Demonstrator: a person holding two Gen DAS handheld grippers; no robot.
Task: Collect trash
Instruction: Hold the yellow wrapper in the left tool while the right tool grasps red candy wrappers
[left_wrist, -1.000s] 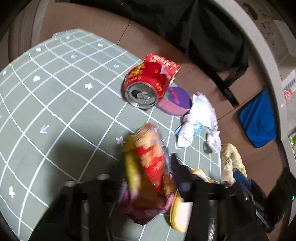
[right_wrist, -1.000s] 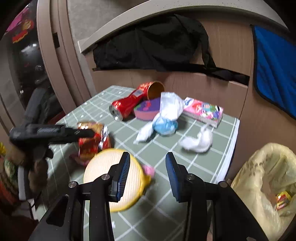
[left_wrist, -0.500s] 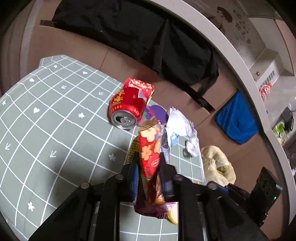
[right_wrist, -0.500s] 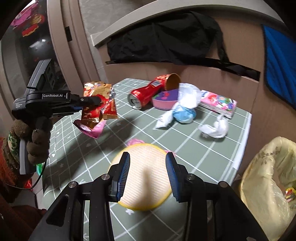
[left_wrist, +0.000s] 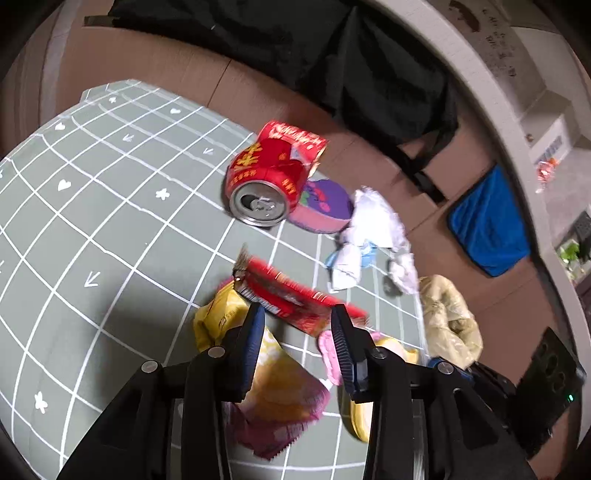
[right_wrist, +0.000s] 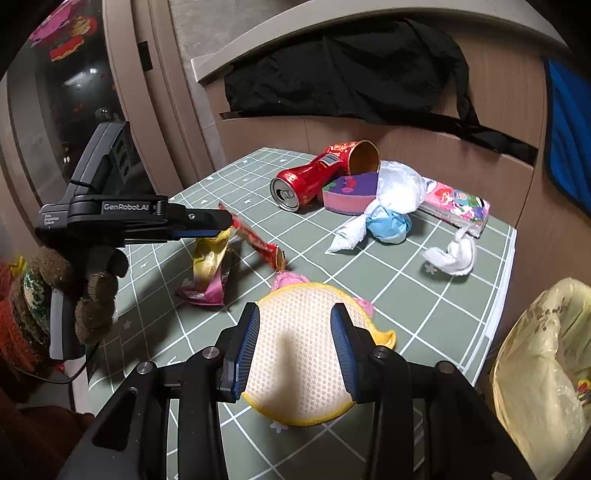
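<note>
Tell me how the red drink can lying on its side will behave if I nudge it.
The red drink can lies on its side, so it will probably roll on the green checked mat. Its opened top suggests it is empty and light. The pink and purple box beside it may block rolling that way.

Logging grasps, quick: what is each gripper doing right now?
Left gripper: jaws open, holding nothing; red wrapper between them.
Right gripper: jaws open, holding nothing.

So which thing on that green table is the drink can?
On the green checked table, look toward the far edge by the brown wall. The drink can lies on its side beside a purple-topped box; it alone is shiny red metal, its silver top facing you.
</note>
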